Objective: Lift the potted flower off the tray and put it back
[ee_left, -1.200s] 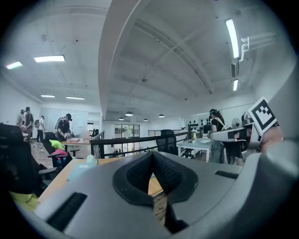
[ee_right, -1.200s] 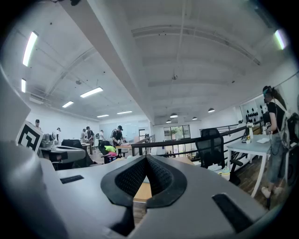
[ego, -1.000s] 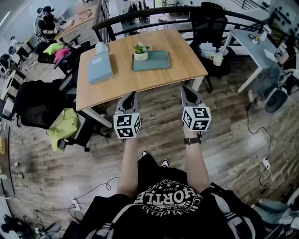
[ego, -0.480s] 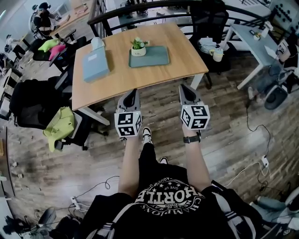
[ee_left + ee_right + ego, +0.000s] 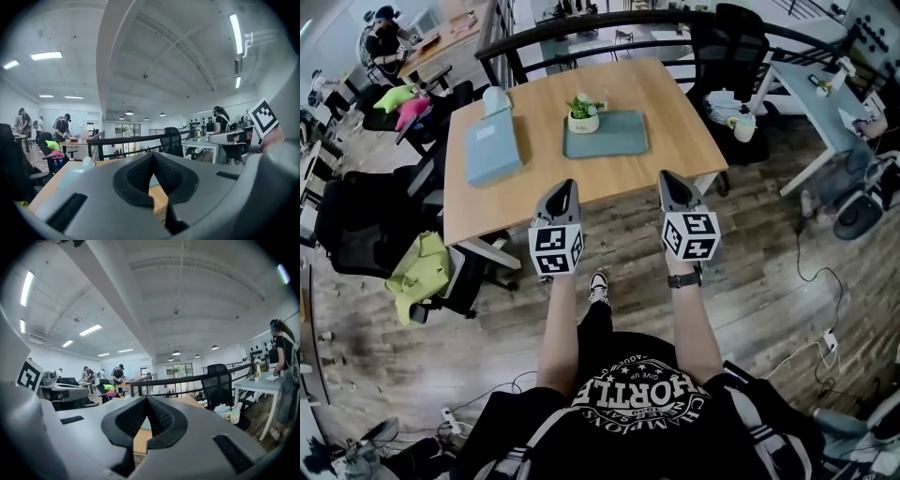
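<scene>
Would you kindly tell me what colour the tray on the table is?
Muted teal-blue tray, clearest in the head view.

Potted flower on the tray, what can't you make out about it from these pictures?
- Head view: potted flower is too small to tell its kind, or whether its pot sits wholly on the tray.
- Left gripper view: flower hidden behind the left hand-held gripper body.
- Right gripper view: hidden likewise behind the right hand-held gripper.
</scene>
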`<state>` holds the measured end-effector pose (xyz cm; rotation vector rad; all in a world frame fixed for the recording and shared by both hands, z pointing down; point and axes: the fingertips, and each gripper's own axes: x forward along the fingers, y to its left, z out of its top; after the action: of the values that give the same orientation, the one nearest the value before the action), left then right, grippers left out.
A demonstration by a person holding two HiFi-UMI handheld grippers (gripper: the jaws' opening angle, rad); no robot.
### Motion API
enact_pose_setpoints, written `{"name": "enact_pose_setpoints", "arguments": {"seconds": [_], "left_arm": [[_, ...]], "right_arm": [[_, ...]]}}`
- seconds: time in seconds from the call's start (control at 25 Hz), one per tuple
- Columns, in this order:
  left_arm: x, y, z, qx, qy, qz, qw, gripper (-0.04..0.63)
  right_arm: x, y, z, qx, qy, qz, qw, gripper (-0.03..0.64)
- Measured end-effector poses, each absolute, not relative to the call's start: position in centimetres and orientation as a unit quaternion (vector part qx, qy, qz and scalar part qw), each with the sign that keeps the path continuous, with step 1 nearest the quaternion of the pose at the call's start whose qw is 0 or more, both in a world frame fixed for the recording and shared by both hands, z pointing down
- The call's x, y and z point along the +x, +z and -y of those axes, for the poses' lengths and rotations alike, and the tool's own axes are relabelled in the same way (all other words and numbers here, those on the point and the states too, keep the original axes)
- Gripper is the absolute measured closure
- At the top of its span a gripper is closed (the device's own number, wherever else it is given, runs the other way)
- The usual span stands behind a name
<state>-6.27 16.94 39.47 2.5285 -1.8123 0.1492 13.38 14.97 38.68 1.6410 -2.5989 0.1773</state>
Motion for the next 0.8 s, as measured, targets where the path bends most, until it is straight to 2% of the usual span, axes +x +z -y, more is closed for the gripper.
{"name": "enact_pose_setpoints", "arguments": {"seconds": [0.24,0.8], "left_arm": [[-7.9,38.0,-10.9,0.824,0.009,0.567,0.012,0.577],[-12.1,39.2,-1.3,0.832,0.024,0.555,0.016,0.577]], "right_arm": [[11.9,37.7,-9.1,0.535,0.048,0.843,0.037,0.598],[6.9,39.0,0.2,0.528,0.054,0.845,0.06,0.598]]}}
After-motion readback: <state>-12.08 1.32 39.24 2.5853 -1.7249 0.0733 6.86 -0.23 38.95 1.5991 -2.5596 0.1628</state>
